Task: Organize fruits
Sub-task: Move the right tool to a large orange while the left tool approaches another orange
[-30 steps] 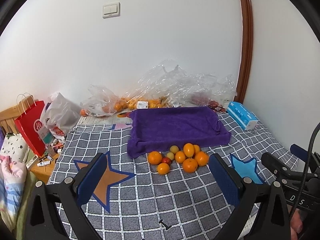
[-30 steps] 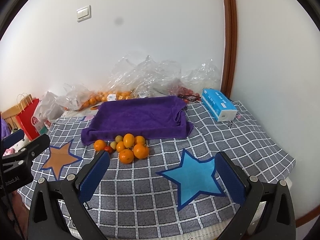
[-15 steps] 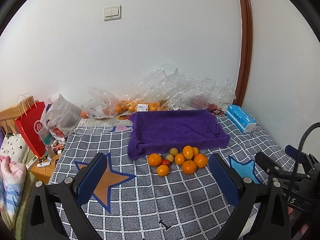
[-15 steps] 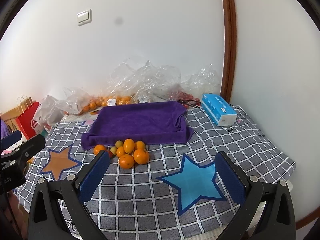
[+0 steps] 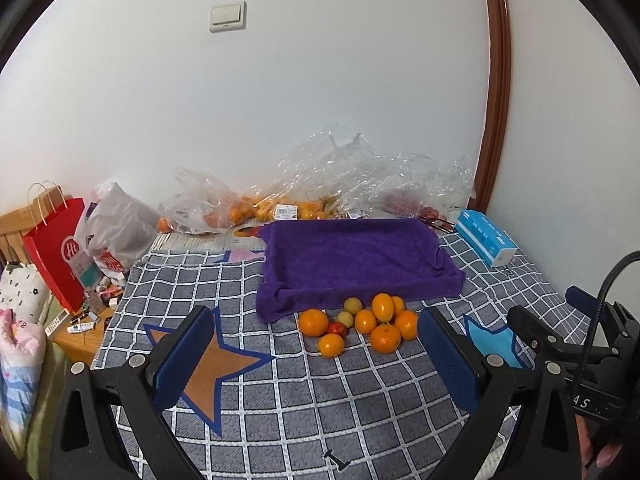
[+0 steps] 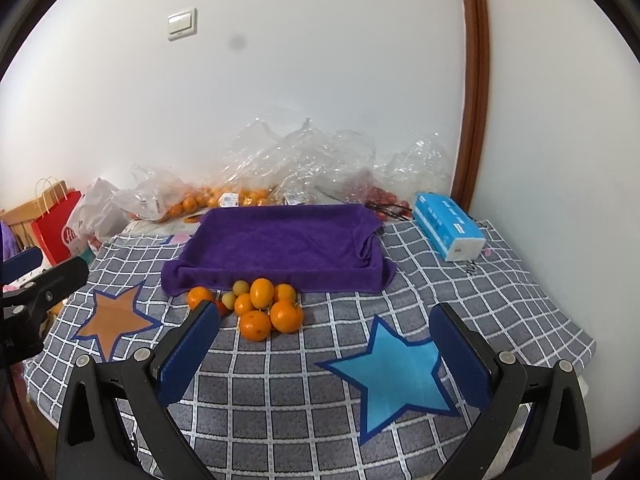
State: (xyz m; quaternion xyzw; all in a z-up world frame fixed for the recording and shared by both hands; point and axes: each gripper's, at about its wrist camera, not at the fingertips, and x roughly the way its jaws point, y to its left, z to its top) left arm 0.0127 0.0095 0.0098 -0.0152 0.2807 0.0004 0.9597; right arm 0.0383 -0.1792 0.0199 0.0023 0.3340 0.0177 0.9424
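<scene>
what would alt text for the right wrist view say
Open right gripper above a grey checked cloth, facing a cluster of oranges and smaller fruits beside a purple towel-lined tray; a blue star patch lies nearer.

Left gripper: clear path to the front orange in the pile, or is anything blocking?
Probably yes. The left gripper is open and empty, and the front orange sits on bare checked cloth just ahead, with nothing between. The neighbouring fruits are close.
</scene>
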